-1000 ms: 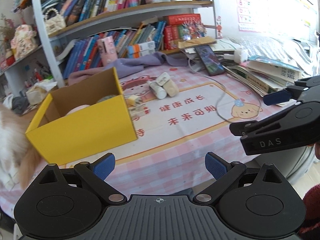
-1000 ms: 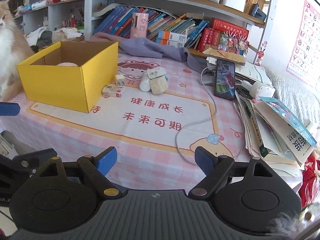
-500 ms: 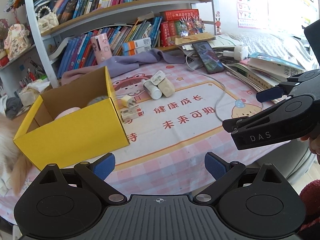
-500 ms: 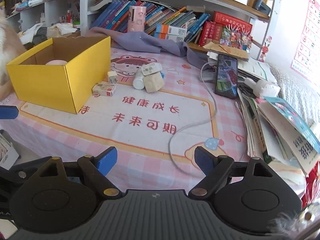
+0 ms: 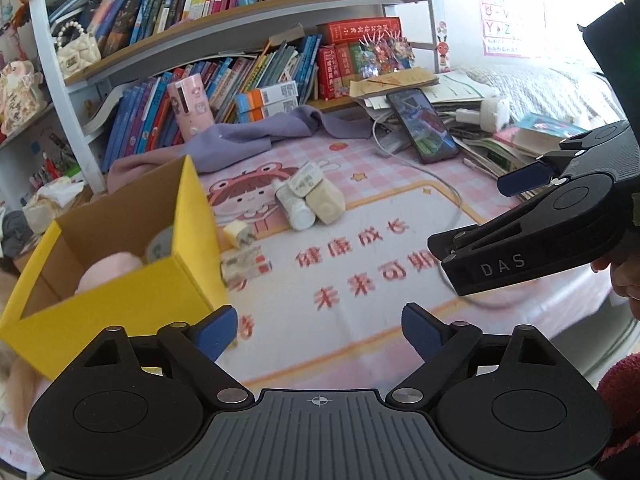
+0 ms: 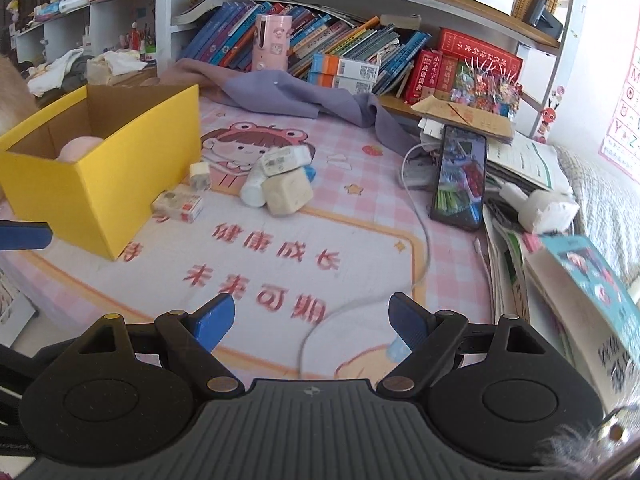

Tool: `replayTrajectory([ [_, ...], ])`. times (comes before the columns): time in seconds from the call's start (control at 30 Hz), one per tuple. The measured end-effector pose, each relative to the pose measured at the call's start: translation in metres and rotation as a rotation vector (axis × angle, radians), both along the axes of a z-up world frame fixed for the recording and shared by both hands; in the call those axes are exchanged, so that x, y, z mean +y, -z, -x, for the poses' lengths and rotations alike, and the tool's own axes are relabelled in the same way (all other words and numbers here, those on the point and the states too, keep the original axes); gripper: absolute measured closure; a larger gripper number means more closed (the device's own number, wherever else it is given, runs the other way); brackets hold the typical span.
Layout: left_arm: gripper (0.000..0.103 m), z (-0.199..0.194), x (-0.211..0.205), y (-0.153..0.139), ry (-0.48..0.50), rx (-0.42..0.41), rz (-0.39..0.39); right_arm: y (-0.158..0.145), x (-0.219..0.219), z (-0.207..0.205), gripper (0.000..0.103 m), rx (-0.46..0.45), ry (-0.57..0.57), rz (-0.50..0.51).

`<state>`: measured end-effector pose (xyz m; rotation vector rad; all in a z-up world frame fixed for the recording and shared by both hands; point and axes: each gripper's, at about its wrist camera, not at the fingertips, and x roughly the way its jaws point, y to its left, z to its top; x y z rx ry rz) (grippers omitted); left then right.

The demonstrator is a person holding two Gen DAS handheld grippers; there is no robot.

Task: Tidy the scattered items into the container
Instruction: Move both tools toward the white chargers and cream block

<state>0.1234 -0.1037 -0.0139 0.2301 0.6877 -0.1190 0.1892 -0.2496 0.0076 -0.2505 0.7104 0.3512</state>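
Observation:
A yellow cardboard box (image 5: 132, 304) (image 6: 108, 184) stands at the left of the pink table mat, with a pink round thing (image 5: 108, 270) inside. Beside it lie a small printed carton (image 6: 178, 207) (image 5: 240, 265) and a small cream plug-like block (image 6: 199, 175) (image 5: 239, 234). Further out is a cluster: a white bottle (image 6: 253, 188) (image 5: 294, 206), a cream cube (image 6: 287, 196) (image 5: 326, 202) and a white labelled pack (image 6: 285, 160) (image 5: 306, 178). My left gripper (image 5: 318, 330) is open and empty near the box corner. My right gripper (image 6: 310, 320) is open and empty over the mat's front.
A white cable (image 6: 420, 236) loops across the mat to a phone (image 6: 460, 178) leaning on stacked books and papers (image 6: 560, 264) at the right. A purple cloth (image 6: 296, 94) and a bookshelf (image 6: 360, 60) lie behind. A cat's fur (image 5: 18, 384) shows left of the box.
Both grippers have moved forward towards the items; the box and the cluster look larger and nearer. Both stay open and empty. No item has moved.

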Motion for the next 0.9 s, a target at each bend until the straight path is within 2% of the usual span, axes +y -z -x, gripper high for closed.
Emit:
replayTrajectory([
  [0.07,0.019,-0.012,-0.006,0.000,-0.010,0.000,-0.002,0.000,-0.005,-0.013,0.019,0.002,-0.005,-0.008],
  [0.3,0.026,-0.052,-0.022,0.002,-0.068,0.016,-0.025,-0.001,-0.018,-0.060,0.021,0.012,-0.049,-0.050],
  [0.57,0.040,-0.087,-0.034,0.004,-0.186,0.013,-0.062,0.002,-0.015,-0.112,0.022,0.052,-0.175,-0.103],
  [0.7,0.041,-0.092,-0.035,0.005,-0.213,0.028,-0.073,0.013,-0.003,-0.139,0.026,0.089,-0.213,-0.059],
  [0.9,0.041,-0.101,-0.031,0.005,-0.254,0.070,-0.088,0.031,0.025,-0.167,0.026,0.126,-0.338,-0.041],
])
